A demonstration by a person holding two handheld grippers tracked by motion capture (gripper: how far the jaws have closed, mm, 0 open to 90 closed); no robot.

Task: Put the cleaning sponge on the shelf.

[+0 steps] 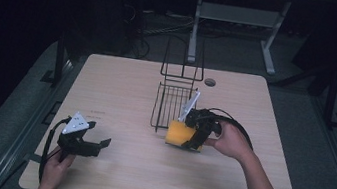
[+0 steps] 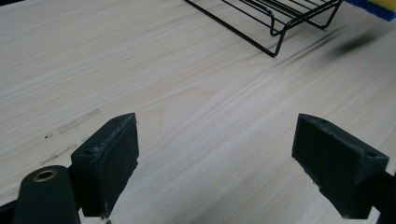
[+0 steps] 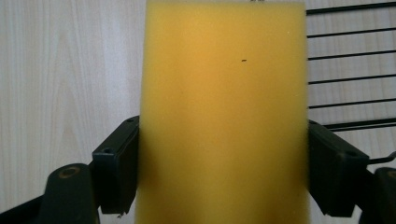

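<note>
— Left gripper (image 1: 98,143) first: where is it, and how do its jaws stand?

— Near the table's (image 1: 108,176) front left corner in the high view, held by the person's left hand (image 1: 55,169). Its jaws stand wide apart with nothing between them. In the left gripper view the left gripper (image 2: 215,154) looks over bare wood, its pads just above the surface or resting on it; I cannot tell which.

— What lies ahead of it?

— The near corner of the black wire rack (image 2: 275,18), up at the top of that view, and a sliver of yellow with a blue edge at the far right corner, probably the sponge (image 2: 378,6), though too little shows to be sure.

— And moving right across the table?

— The wire rack (image 1: 171,102) sits at the middle, its tall back frame on the far side and its flat grid toward the person. Just beside its near right corner is the yellow sponge (image 1: 178,134).

— Who holds it?

— The right gripper (image 1: 194,138), in the person's right hand (image 1: 228,140). Its jaws are closed on the sponge's two sides. In the right gripper view the sponge (image 3: 224,116) stands between the right gripper's (image 3: 223,163) black pads, wood to its left and rack wires (image 3: 350,70) to its right.

— Is the sponge on the table?

— It is low at the rack's edge; touching or lifted, I cannot tell.
</note>
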